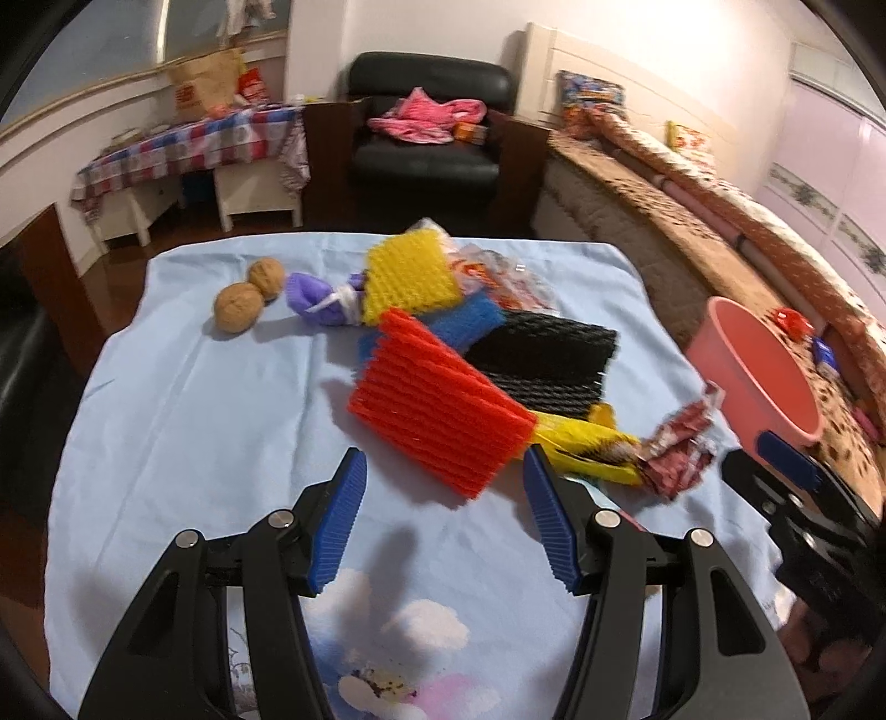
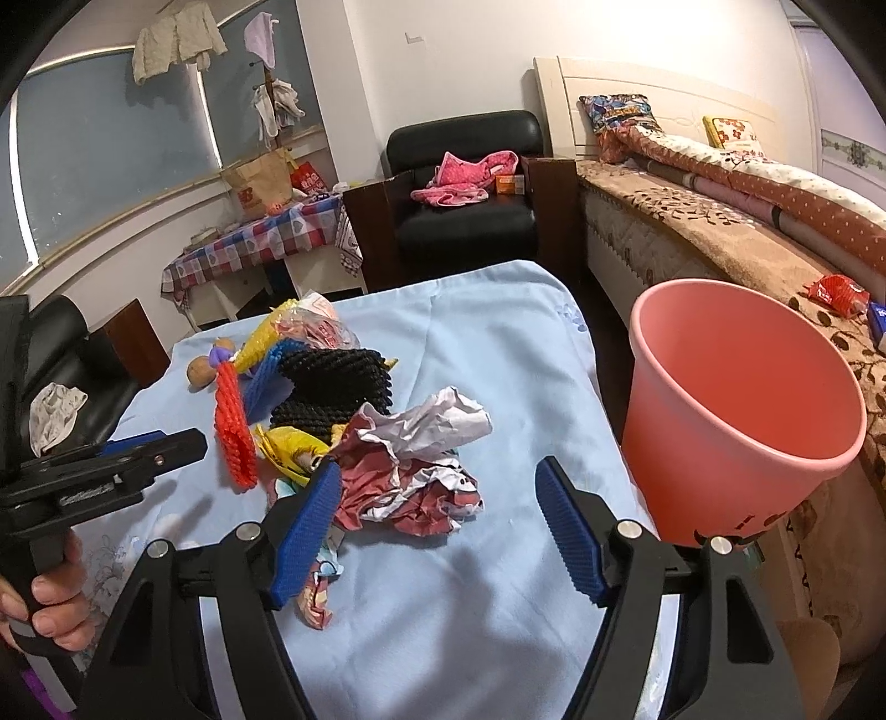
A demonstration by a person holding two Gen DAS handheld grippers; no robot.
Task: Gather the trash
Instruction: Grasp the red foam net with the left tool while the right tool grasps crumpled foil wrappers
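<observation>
Right wrist view showed the right claw (image 2: 437, 520) spread around the crumpled wrapper (image 2: 415, 459) on the tabletop (image 2: 498, 360), beside the pink bin (image 2: 742, 421), so neighbouring yellow packaging (image 2: 293, 443) could be dragged along, while the left claw (image 1: 443, 515) was spread before the red foam net (image 1: 437, 410).

The left gripper (image 1: 443, 482) is hanging wide open. The right gripper (image 2: 437, 493) is hanging wide open too, holding nothing.

A home bedroom: a bed (image 2: 720, 221) with pillows, black armchair (image 2: 470, 205), hanging clothes (image 2: 177, 44).
</observation>
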